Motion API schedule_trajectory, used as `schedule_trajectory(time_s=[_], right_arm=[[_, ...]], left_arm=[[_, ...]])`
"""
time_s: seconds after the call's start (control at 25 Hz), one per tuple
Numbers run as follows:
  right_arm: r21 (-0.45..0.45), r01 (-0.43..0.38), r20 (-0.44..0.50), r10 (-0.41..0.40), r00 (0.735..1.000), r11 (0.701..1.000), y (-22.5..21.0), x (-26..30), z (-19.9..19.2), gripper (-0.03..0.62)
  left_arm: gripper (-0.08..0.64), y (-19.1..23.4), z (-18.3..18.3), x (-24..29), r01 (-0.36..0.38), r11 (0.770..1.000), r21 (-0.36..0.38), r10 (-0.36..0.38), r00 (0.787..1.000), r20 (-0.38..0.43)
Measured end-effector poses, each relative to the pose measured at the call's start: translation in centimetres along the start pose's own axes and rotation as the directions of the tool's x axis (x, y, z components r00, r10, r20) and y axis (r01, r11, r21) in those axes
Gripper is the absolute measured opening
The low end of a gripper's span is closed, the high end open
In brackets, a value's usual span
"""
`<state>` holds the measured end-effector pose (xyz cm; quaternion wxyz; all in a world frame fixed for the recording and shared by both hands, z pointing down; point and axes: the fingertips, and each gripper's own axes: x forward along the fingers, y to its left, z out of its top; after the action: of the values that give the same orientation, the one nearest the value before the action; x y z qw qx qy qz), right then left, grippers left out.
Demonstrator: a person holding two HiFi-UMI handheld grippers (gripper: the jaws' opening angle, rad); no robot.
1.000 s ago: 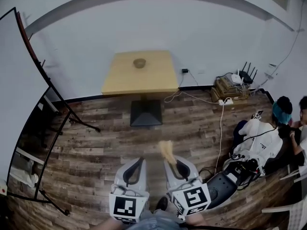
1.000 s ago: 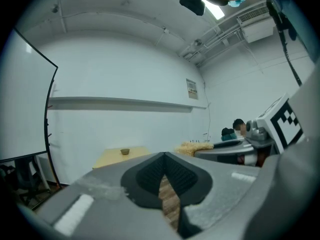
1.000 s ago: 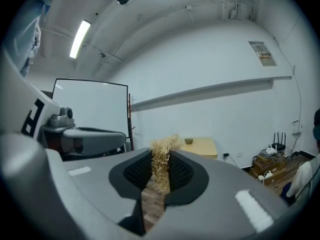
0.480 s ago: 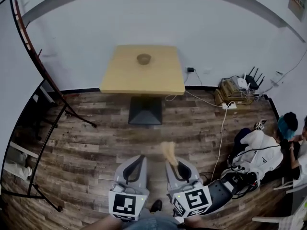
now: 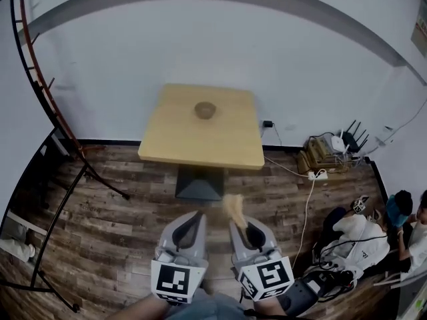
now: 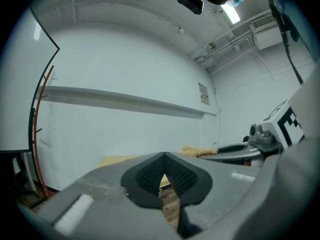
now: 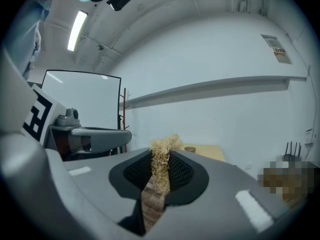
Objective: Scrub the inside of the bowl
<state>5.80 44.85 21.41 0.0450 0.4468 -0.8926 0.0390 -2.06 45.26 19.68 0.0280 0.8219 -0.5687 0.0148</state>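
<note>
A small brown bowl (image 5: 205,110) stands on a square light-wood table (image 5: 175,139) against the white wall, far ahead of both grippers. My right gripper (image 5: 235,221) is shut on a straw-coloured fibre scrubber (image 5: 232,208), which sticks out beyond its tips. In the right gripper view the scrubber (image 7: 161,165) is pinched between the pads, with the bowl (image 7: 189,149) small behind it on the table (image 7: 212,152). My left gripper (image 5: 197,215) hangs beside the right one, jaws closed with nothing in them (image 6: 163,155). Both are held low over the floor.
A whiteboard on a metal stand (image 5: 63,149) leans at the left. People sit on the floor at the right (image 5: 363,235), among cables, with a router and a power strip (image 5: 320,153) by the wall. The table's dark pedestal base (image 5: 198,182) rests on wood-plank flooring.
The view has moved closer to the table, which now sits lower and larger in the head view. Both grippers keep their pose, the scrubber still held in the right one.
</note>
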Motion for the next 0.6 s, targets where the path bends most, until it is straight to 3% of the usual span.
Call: schedule_trajectory(time_s=[0.32,0.4,0.6], right_arm=[[-0.031,-0.006,0.023,0.007,1.0,1.0,-1.2,5.0,2.1,0.064],[-0.031,-0.008,0.021,0.009,1.0,0.999,-1.7,5.8,2.3,0.064],[-0.008,0.004,-0.01,-0.004,1.0,1.0,-4.3,7.5,1.3,0.064]], left_arm=[[0.02,3.5,1.3,4.1,0.012,1.0,0.027,-0.013,0.999,0.038],[0.02,3.7,1.1,5.0,0.006,1.0,-0.007,-0.006,1.0,0.024],[0.02,4.5,-0.3,7.6,0.0,1.0,-0.008,-0.001,1.0,-0.026]])
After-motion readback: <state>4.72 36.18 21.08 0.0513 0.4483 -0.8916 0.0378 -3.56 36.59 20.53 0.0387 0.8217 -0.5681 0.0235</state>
